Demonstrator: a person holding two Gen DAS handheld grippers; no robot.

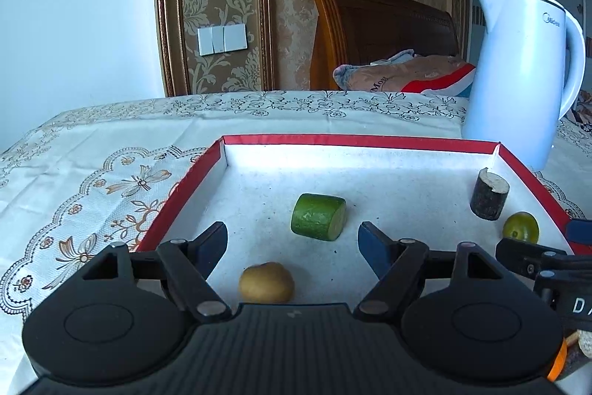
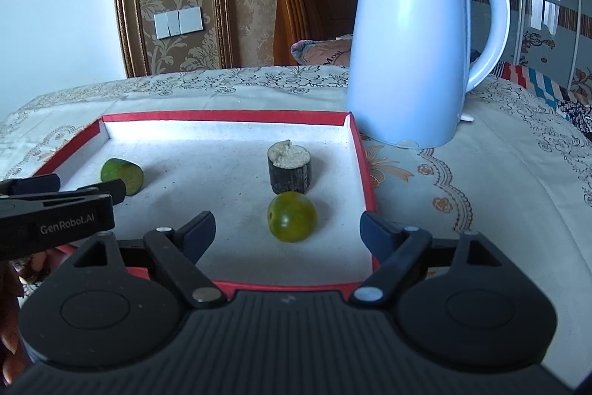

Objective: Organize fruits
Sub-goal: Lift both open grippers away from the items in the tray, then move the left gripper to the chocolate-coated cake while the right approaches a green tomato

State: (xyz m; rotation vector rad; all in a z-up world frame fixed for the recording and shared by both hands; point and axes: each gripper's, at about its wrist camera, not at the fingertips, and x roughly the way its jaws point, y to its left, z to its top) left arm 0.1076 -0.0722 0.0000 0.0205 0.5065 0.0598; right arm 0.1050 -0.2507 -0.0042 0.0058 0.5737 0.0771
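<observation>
A red-rimmed white tray (image 1: 185, 187) (image 2: 360, 150) holds a green cucumber chunk (image 1: 318, 216) (image 2: 122, 174), a small yellow potato (image 1: 266, 283), a dark bark-covered stub (image 1: 489, 194) (image 2: 289, 171) and a round green fruit (image 1: 521, 227) (image 2: 293, 216). My left gripper (image 1: 292, 247) is open and empty, hovering over the tray with the cucumber chunk just ahead and the potato below between the fingers. My right gripper (image 2: 288, 228) is open and empty, with the green fruit between its fingertips. The left gripper also shows at the left of the right wrist view (image 2: 55, 206).
A white electric kettle (image 1: 521, 76) (image 2: 414, 39) stands on the embroidered tablecloth (image 1: 92, 150) behind the tray's right corner. A wooden headboard and pillows lie beyond the table. Some orange and brown items show at the bottom right of the left wrist view (image 1: 573, 354).
</observation>
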